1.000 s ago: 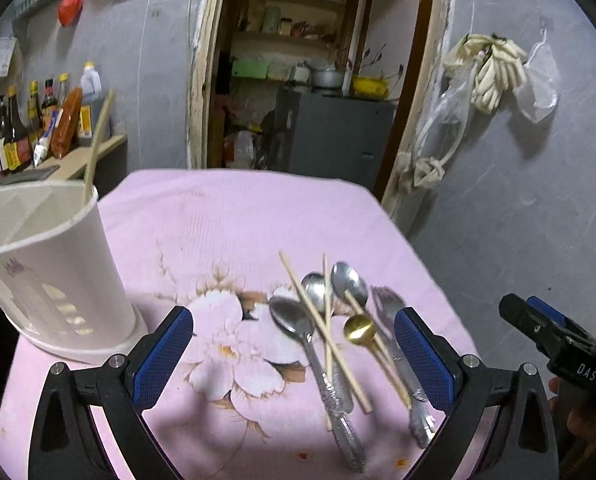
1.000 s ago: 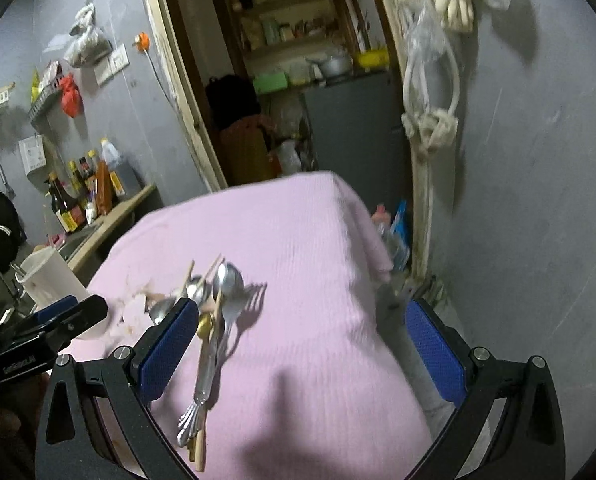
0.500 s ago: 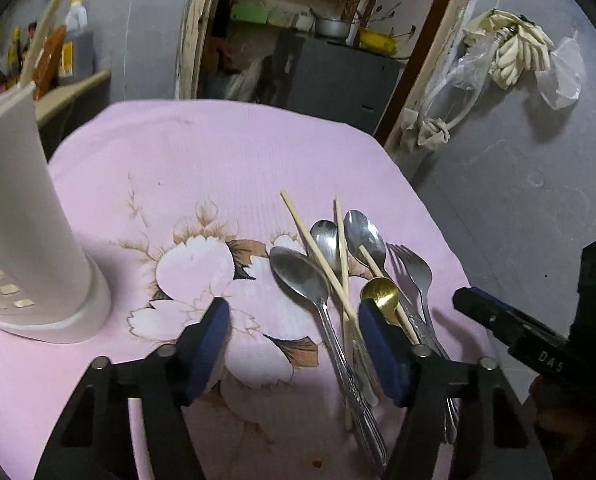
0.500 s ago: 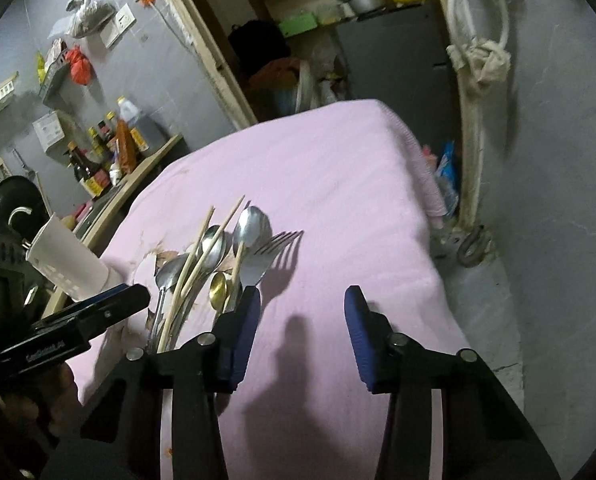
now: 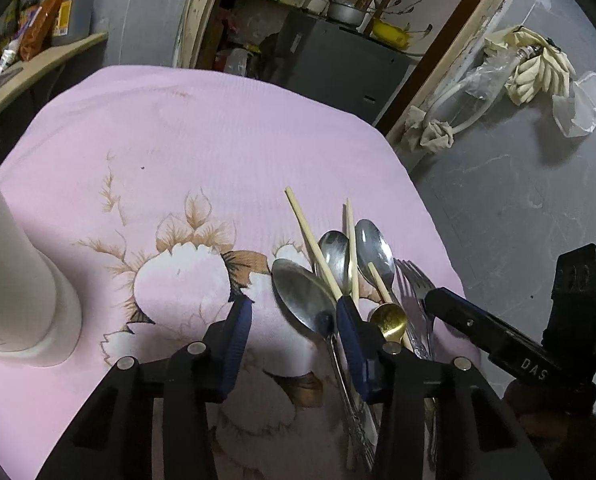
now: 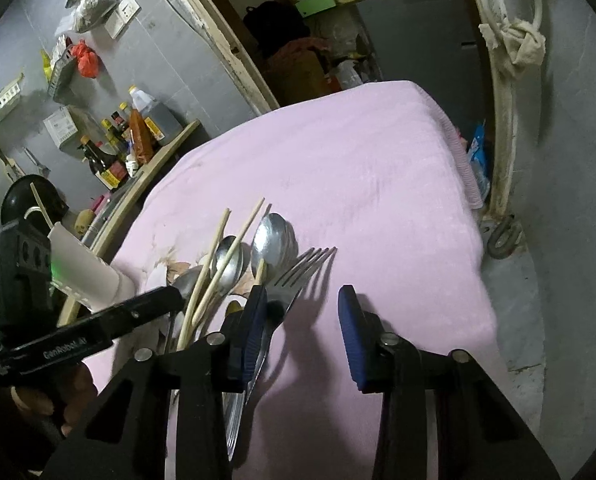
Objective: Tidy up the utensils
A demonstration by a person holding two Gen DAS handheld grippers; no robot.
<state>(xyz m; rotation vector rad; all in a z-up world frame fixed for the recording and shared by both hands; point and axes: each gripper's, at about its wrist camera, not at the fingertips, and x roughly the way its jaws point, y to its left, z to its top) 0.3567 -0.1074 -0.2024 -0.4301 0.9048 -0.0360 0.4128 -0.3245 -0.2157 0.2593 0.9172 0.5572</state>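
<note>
We hold both grippers, left gripper [image 5: 294, 332] and right gripper [image 6: 302, 328], parted and empty over the utensil pile [image 5: 349, 276], right of the white holder [image 5: 22, 280]; crossed chopsticks [image 5: 313, 242] could drag neighbouring spoons.

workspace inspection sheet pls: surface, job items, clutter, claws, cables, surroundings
Surface: pink floral cloth covering the table.
Job's things: large spoon, two more steel spoons, gold spoon, fork and chopsticks in one overlapping pile; white utensil holder at left with one stick in it.
Clutter: nothing seen on the cloth.
Claws: left claw open, low by the large spoon; right claw open, its left finger at the fork handle. Neither holds anything.
Cables: nothing seen on the table.
Surroundings: sauce bottles on a side shelf, open doorway to a storeroom, rags and hose on the grey wall.
</note>
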